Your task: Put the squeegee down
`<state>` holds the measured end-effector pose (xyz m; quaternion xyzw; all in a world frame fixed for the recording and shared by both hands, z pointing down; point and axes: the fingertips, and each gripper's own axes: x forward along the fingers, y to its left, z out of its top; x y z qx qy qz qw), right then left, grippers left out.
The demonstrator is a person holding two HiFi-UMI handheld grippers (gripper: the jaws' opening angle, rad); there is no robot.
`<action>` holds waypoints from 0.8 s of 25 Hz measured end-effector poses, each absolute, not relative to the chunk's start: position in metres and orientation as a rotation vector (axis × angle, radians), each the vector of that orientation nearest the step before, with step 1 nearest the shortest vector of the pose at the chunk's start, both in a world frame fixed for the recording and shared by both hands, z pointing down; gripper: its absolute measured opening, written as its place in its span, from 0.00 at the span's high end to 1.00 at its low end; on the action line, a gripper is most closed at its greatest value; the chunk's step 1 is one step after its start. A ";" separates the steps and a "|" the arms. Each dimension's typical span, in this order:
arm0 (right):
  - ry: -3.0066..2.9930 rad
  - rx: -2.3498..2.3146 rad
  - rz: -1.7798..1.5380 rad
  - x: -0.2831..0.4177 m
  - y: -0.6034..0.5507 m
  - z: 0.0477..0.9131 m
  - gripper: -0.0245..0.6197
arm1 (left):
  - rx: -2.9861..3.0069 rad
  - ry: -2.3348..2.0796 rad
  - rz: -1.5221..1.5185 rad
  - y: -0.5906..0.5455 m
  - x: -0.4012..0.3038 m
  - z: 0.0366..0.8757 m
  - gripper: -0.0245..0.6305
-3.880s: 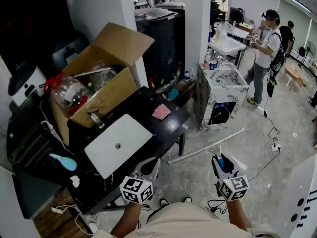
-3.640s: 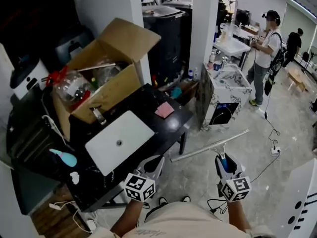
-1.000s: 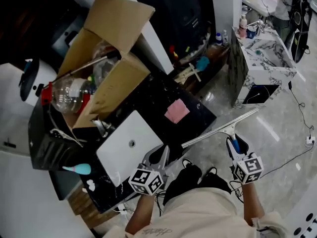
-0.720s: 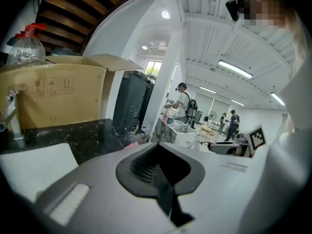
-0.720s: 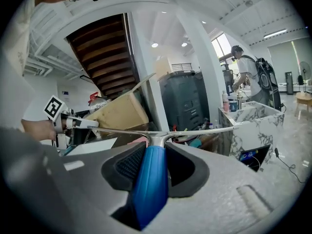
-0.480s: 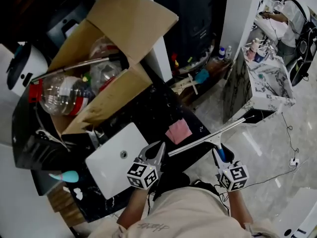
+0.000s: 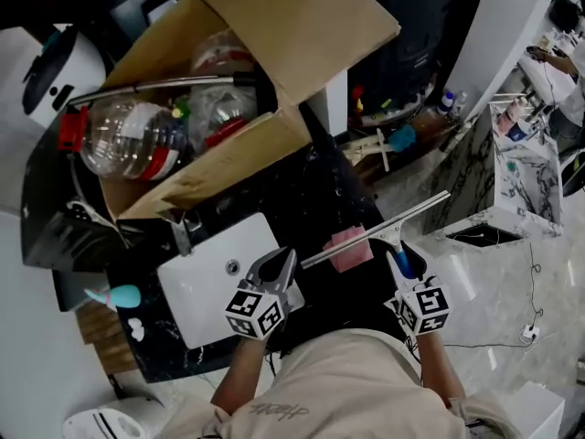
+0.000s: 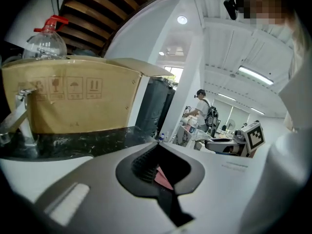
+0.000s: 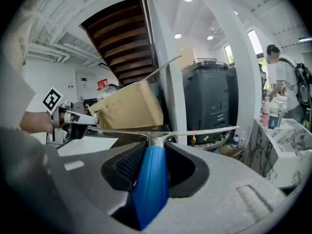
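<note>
The squeegee (image 7: 379, 232) has a blue handle (image 9: 152, 179) and a long metal blade (image 9: 195, 131). My right gripper (image 7: 402, 260) is shut on the handle and holds the blade level above the right edge of the black marble table (image 7: 302, 186), over a pink cloth (image 7: 349, 249). My left gripper (image 7: 279, 265) hangs over the table's front beside a white board (image 7: 215, 277); its jaws are shut with nothing between them. In the left gripper view the jaws (image 8: 158, 172) point toward the cardboard box (image 8: 68, 101).
An open cardboard box (image 7: 247, 80) with clear plastic bottles (image 7: 123, 144) fills the table's far side. A teal object (image 7: 114, 295) lies at the table's left. A marble-patterned cabinet (image 7: 526, 167) stands to the right on the grey floor. A person (image 9: 282, 82) stands farther back.
I have stepped up to the table. The squeegee in my right gripper has moved from over the floor to over the table's right edge and the pink cloth. Left gripper stays shut.
</note>
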<state>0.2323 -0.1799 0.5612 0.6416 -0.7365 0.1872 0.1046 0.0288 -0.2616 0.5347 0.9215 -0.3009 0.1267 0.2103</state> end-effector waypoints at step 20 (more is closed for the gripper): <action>-2.349 1.348 0.623 0.166 -0.288 0.629 0.76 | 2.308 -1.396 0.280 -0.250 -0.034 0.507 0.94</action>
